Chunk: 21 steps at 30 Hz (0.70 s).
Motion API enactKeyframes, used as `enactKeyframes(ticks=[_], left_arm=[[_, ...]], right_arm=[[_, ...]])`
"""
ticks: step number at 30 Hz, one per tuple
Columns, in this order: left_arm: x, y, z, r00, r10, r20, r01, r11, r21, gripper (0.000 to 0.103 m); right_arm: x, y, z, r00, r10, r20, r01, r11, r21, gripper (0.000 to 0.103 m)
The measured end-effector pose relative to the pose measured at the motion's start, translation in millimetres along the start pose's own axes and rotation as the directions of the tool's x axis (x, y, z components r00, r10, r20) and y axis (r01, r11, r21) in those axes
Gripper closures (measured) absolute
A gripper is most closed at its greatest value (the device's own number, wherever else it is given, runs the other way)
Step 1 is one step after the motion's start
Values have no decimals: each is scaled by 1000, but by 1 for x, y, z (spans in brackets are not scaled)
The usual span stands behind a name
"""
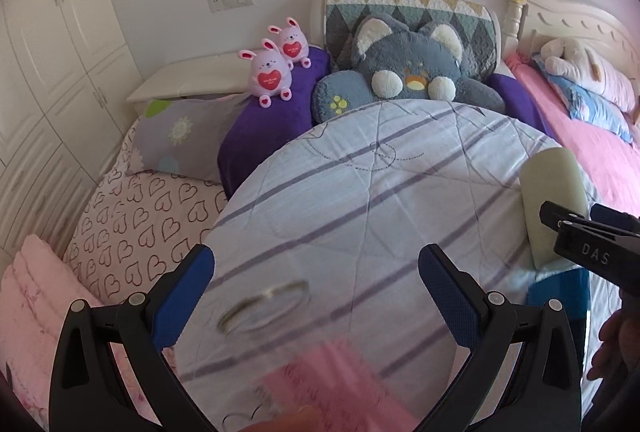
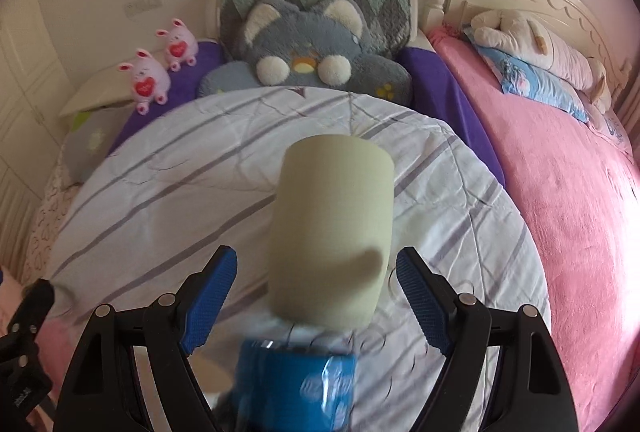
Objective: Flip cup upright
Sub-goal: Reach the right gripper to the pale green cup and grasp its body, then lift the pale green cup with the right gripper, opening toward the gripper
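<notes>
Two pairs of black tongs with blue textured pads are in play, and both stand spread wide with nothing between them. In the right wrist view the right gripper straddles the pale green matte cylindrical cup at centre frame, its pads apart from the cup's sides rather than touching. The left gripper in its own view hovers released over bare bedding, low in the frame, well apart from the cup, which appears there at the right edge. The cup seems to sit mouth-down, its closed flat end uppermost, resting on a shiny blue plastic-wrapped pack that lies on the white quilt with grey-purple stripes. Its wall is smooth, unmarked and slightly tapered; a small dark patch low on its right side may be a shadow. Risk, as I judge it: the pack is crinkly and the quilt soft, so an off-centre squeeze could tip the cup and roll it away, and the smooth wall could slip during the turn if gripped too lightly.
</notes>
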<state>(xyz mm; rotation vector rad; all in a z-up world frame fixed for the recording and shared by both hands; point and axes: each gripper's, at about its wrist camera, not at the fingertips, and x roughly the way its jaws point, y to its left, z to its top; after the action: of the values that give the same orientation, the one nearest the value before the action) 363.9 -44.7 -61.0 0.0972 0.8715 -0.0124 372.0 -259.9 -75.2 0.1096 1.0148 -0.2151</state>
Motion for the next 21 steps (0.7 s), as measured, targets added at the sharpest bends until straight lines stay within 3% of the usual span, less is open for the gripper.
enactKeyframes(ticks=[5, 12, 21], left_arm=[[11, -4, 3, 1000, -12, -11, 12, 1000, 1, 0], [8, -4, 1, 1000, -23, -14, 23, 1000, -6, 0], [-20, 5, -3, 1000, -1, 16, 1, 1000, -16, 0]], right_arm=[[27, -9, 15, 996, 39, -79, -37, 999, 29, 20], [51, -7, 23, 985, 69, -158, -73, 997, -22, 22], [23, -11, 26, 992, 99, -76, -102, 994, -31, 23]])
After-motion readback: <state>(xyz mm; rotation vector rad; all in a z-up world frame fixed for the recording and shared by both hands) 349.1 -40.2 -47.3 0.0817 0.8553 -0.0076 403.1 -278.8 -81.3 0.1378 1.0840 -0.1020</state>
